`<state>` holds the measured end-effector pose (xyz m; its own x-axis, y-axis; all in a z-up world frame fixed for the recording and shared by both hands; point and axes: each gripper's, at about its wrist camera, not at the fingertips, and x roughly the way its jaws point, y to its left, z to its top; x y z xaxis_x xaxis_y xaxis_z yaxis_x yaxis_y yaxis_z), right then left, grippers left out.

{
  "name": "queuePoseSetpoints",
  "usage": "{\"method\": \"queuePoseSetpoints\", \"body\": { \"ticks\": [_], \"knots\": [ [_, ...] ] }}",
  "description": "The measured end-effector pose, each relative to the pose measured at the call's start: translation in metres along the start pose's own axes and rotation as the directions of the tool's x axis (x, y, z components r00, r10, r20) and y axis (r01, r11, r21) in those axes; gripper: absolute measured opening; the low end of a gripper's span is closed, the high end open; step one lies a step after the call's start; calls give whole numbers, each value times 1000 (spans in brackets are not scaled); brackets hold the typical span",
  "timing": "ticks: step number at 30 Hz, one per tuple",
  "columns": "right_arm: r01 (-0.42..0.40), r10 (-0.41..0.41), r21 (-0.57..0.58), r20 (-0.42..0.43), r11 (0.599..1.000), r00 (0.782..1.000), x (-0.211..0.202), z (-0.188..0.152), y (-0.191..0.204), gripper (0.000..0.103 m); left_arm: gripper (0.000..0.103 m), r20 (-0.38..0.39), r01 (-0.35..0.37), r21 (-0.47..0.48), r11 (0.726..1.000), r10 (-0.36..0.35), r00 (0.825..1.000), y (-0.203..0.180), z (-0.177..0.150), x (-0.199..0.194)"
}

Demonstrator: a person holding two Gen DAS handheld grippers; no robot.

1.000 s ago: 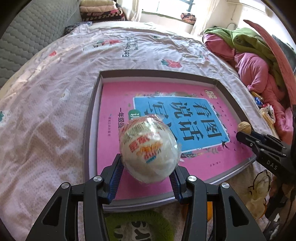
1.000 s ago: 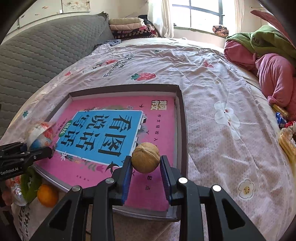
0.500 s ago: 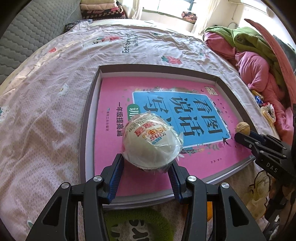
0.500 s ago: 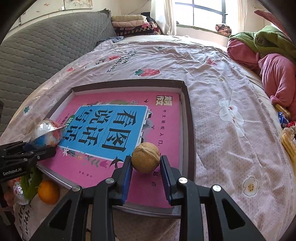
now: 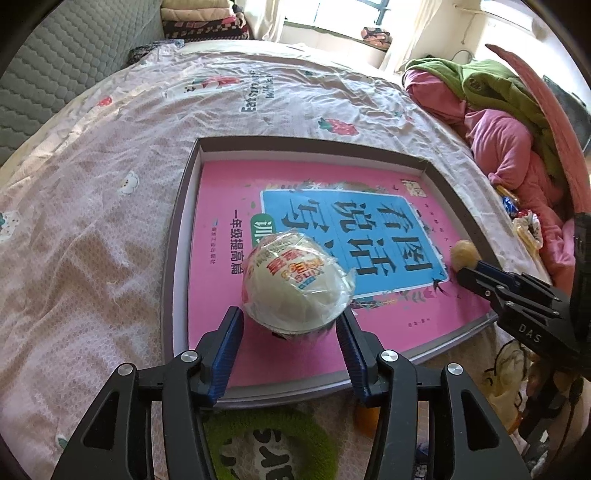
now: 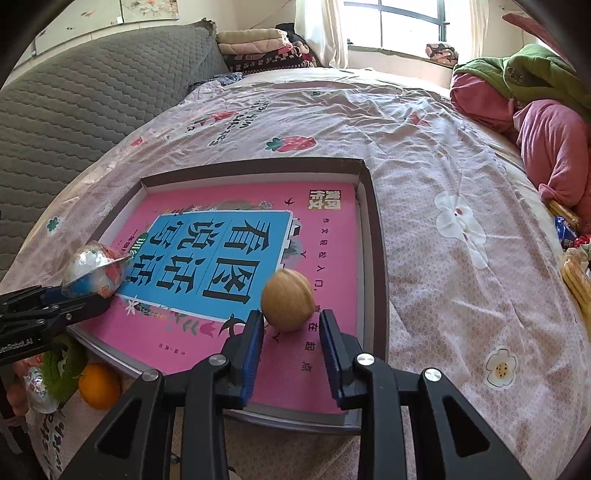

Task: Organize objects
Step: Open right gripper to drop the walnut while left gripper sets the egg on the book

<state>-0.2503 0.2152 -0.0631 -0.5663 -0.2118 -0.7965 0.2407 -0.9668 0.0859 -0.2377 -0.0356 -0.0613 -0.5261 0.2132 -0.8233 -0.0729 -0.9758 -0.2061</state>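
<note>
Left gripper (image 5: 290,323) is opening, its blue pads drawing off the wrapped ball (image 5: 297,286) that sits between them on the pink book (image 5: 402,314) at the tray's (image 5: 173,266) near left corner. Right gripper (image 6: 291,332) holds the walnut (image 6: 288,300) between narrowly set pads, low over the book near the tray's right wall. Beyond the tray lies the bedspread (image 6: 369,122).

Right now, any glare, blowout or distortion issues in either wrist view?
Left wrist: window blown out, glare on the wrapped ball's plastic, tray edges bowed by fisheye. Right wrist: window overexposed, foil glints on the wrapped ball; walnut sharp, evenly lit.
</note>
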Motion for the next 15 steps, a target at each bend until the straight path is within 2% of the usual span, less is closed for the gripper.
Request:
{"method": "queuePoseSetpoints", "body": {
  "ticks": [10, 13, 15],
  "knots": [
    [7, -7, 3, 43, 1000, 999, -15, 3, -1, 36, 56, 43, 22, 2, 1000, -22, 999, 0, -3, -23],
    [9, -9, -8, 63, 1000, 998, -22, 4, 2, 43, 56, 63, 21, 4, 1000, -21, 998, 3, -5, -32],
    [2, -1, -13, 74, 1000, 997, -27, 4, 4, 44, 57, 70, 18, 5, 1000, -18, 997, 3, -6, -36]
  ]
}}
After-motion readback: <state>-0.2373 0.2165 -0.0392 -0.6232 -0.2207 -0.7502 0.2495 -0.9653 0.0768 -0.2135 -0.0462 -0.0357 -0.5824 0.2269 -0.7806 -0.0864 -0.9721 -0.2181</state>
